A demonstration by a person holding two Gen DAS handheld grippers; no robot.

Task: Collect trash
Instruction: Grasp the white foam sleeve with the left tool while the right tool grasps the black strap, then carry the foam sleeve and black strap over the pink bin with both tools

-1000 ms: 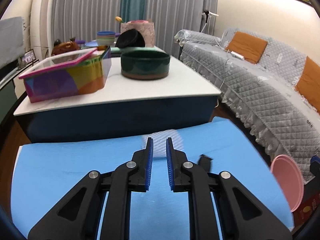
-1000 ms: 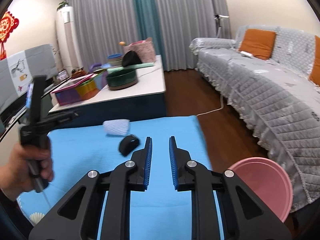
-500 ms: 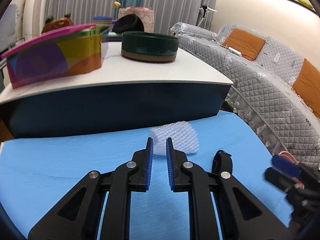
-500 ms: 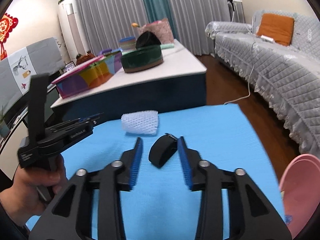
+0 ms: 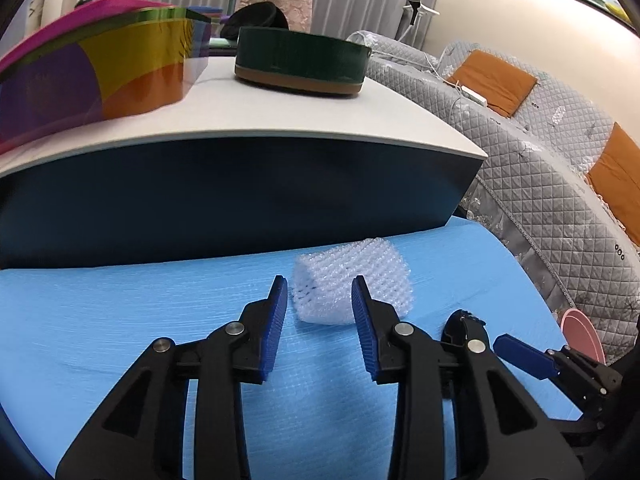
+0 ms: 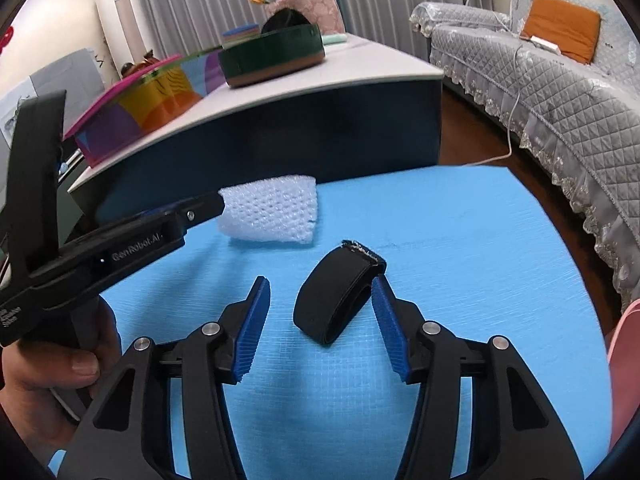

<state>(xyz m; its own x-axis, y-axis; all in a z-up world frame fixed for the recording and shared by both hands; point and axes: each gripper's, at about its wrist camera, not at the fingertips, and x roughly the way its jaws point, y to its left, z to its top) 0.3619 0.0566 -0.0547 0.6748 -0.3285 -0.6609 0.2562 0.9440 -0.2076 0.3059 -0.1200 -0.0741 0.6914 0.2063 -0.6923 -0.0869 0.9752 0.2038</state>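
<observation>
A white foam net sleeve (image 5: 352,280) lies on the blue mat (image 5: 120,312); it also shows in the right wrist view (image 6: 272,212). My left gripper (image 5: 320,292) is open, its tips just in front of the sleeve. A black strap loop (image 6: 336,300) lies on the mat (image 6: 460,240) between the open jaws of my right gripper (image 6: 320,292), close to the right finger. In the left wrist view the strap (image 5: 464,324) is mostly hidden behind my right finger.
A low table with a white top (image 5: 280,112) stands right behind the mat, carrying a green round tin (image 5: 300,60) and a rainbow box (image 5: 92,76). A grey quilted sofa (image 5: 560,168) runs along the right. A pink basin (image 5: 582,336) sits at the mat's right edge.
Both grippers have opened wide and moved forward and lower: the left up to the foam sleeve, the right around the black strap.
</observation>
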